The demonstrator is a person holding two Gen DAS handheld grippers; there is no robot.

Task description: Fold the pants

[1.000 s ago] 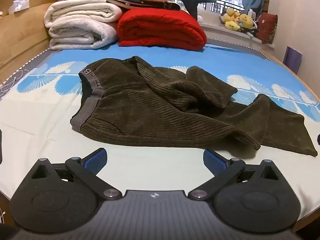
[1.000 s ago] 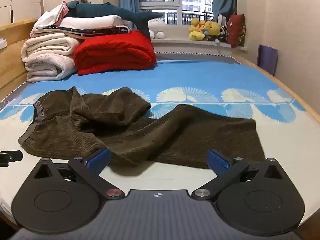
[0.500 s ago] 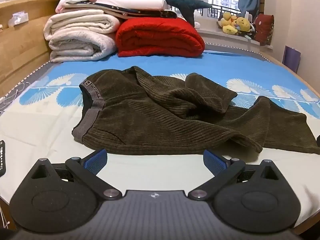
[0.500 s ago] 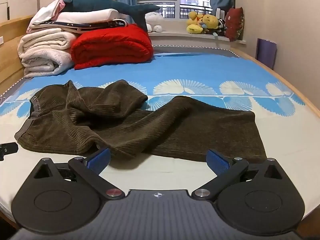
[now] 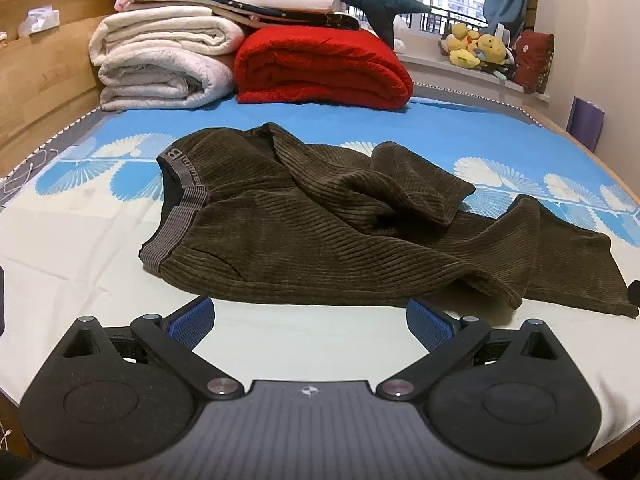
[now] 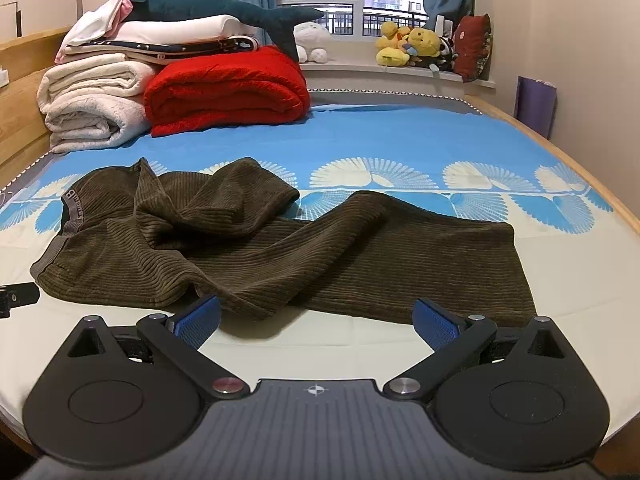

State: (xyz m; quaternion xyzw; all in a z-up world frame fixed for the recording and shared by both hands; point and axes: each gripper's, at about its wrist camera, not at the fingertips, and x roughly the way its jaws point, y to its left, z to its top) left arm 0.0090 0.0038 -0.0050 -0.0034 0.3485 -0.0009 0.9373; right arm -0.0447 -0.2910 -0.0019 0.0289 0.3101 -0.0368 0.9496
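One bed [image 5: 80, 240], blue-white sheet, crumpled pants [image 5: 320, 232], folded blankets [image 6: 100, 96]

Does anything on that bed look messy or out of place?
Yes: the brown pants lie crumpled, not flat. One leg is bunched back over the seat; the other stretches right. The blankets behind are neatly stacked.

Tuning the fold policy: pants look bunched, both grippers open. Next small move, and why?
Probably ease the right hand-held gripper forward onto the near edge of the pants to pull the leg straight. One leg lies doubled over the seat, and both grippers, the left hand-held gripper too, are open, holding nothing.
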